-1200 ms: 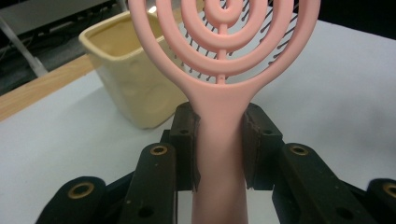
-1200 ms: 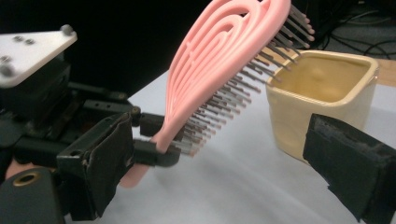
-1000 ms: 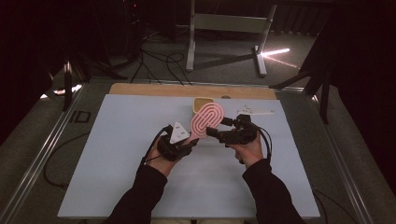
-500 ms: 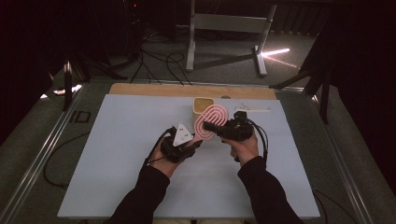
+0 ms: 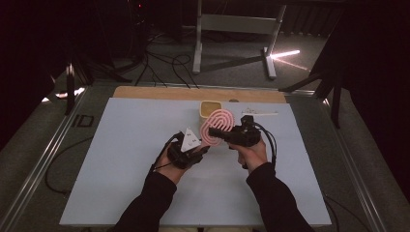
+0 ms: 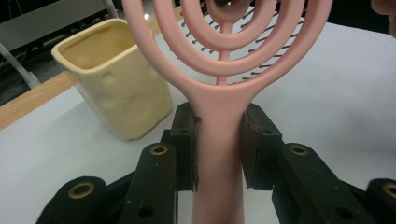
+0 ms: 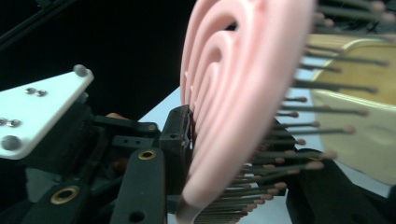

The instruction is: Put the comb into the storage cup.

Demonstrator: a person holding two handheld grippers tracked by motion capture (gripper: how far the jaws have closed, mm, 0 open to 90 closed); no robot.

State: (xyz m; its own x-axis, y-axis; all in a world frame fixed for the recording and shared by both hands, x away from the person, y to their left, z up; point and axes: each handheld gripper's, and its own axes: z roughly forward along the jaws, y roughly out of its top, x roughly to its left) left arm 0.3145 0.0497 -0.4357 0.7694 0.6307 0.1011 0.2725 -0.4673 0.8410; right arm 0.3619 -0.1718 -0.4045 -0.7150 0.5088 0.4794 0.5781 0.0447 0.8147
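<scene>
A pink hairbrush [image 5: 218,124] with ring-shaped ribs is held up over the white table [image 5: 121,159] between both hands. My left gripper [image 5: 205,148] is shut on its handle; in the left gripper view both pads clamp the handle [image 6: 219,140]. My right gripper [image 5: 221,132] comes in from the right. Its jaws have just been closing, with the brush head [image 7: 233,93] between them. One pad lies against the head's back and the other jaw meets the bristle tips [image 7: 299,158]. A pale yellow cup [image 5: 209,108] stands just behind the brush.
The cup [image 6: 116,84] stands close beyond the brush head near a wooden strip [image 5: 193,94] along the far table edge. A small white item [image 5: 258,112] lies at the back right. The left gripper's white three-cornered plate [image 7: 37,112] faces the right gripper. Cables trail on the floor beyond.
My right gripper has moved left onto the brush head and its jaws have narrowed around it. The left gripper has kept its hold on the handle in place.
</scene>
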